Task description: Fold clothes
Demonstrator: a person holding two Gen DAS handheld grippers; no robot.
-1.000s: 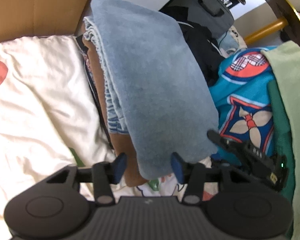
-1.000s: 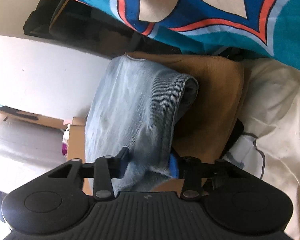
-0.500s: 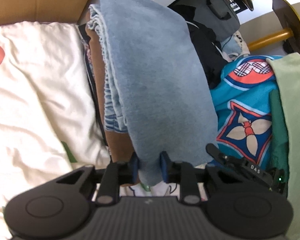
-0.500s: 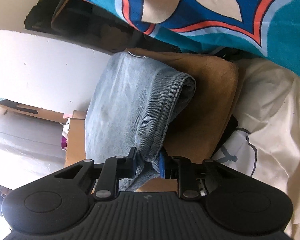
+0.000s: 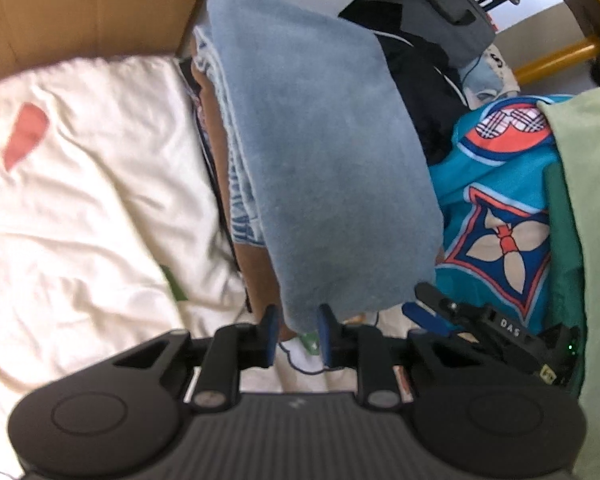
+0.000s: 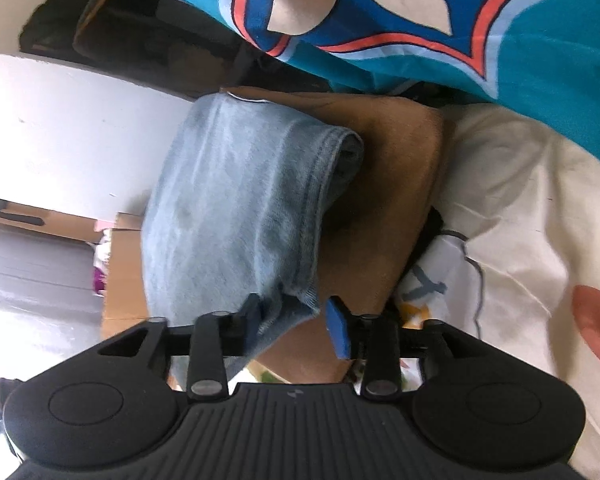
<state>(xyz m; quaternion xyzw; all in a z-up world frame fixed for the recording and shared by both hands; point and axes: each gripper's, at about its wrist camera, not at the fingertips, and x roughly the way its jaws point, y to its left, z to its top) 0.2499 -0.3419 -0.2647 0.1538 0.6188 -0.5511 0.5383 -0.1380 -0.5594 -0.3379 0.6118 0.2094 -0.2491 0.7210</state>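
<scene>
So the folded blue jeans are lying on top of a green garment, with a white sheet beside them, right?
Not quite: the folded blue jeans lie on a brown garment, not a green one, as the right wrist view shows. The white sheet beside them is right.

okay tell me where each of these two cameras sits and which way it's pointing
Left wrist: on the left gripper, looking steeply down the folded blue jeans on white bedding; its fingers flank the hem.
Right wrist: on the right gripper, facing along the jeans from another corner; jaws just opened.
Shared: jeans, brown garment, teal printed cloth.
</scene>
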